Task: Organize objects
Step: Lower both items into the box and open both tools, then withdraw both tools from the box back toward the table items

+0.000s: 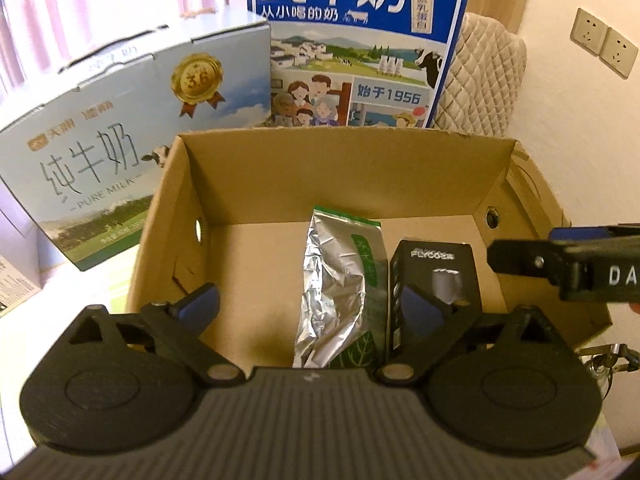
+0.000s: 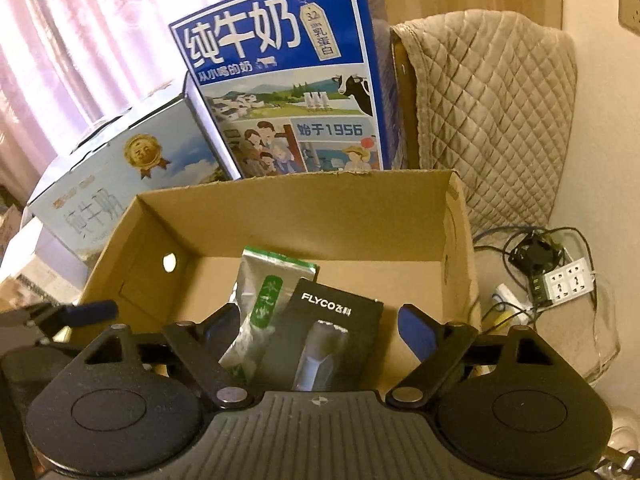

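The left gripper (image 1: 310, 306) is held level with its jaws spread wide and nothing gripped between them. The right gripper (image 2: 316, 322) is likewise held with jaws spread and nothing gripped, just beside the left, both pointed forward.

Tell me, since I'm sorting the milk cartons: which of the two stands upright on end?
The dark blue milk carton behind the cardboard box stands tall on end; the pale blue "Pure Milk" carton to its left lies long and low.
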Tool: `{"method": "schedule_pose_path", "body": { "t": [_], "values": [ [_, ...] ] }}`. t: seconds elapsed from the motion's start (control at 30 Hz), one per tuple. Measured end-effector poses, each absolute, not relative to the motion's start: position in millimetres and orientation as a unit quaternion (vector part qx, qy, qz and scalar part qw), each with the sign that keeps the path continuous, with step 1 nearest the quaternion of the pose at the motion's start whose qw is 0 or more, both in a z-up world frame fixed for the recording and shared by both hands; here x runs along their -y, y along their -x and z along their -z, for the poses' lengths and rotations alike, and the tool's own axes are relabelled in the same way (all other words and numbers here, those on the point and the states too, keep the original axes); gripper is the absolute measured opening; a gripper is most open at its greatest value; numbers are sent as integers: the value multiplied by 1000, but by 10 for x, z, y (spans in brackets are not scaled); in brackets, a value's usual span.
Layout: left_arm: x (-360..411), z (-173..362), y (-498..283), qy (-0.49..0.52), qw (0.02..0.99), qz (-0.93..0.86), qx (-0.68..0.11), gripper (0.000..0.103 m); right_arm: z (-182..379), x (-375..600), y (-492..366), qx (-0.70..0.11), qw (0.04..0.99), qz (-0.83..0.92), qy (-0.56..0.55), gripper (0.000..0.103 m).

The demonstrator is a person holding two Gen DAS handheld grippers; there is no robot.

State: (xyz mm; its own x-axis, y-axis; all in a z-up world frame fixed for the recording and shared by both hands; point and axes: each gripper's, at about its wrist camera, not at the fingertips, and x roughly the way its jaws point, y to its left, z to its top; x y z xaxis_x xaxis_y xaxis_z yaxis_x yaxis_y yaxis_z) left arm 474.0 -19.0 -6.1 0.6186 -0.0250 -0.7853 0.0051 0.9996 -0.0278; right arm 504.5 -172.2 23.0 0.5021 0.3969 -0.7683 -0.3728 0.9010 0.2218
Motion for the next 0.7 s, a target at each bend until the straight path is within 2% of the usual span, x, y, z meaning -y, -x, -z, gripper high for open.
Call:
{"method": "schedule_pose_path", "body": {
  "t": [0.1,0.4,0.7],
  "values": [
    [208,-15,-4635,0,904,4,-427,102,-265,1764,-4941,-443,868,-225,-4,83],
    [246,-238,-4308,-10,913,1,-408,102,-432,1896,-4616,-418,877,-236,23,83],
    [235,-360,-3974,16,906,-10,-422,102,-594,2003,-4297,-408,877,-253,23,83]
  ]
}}
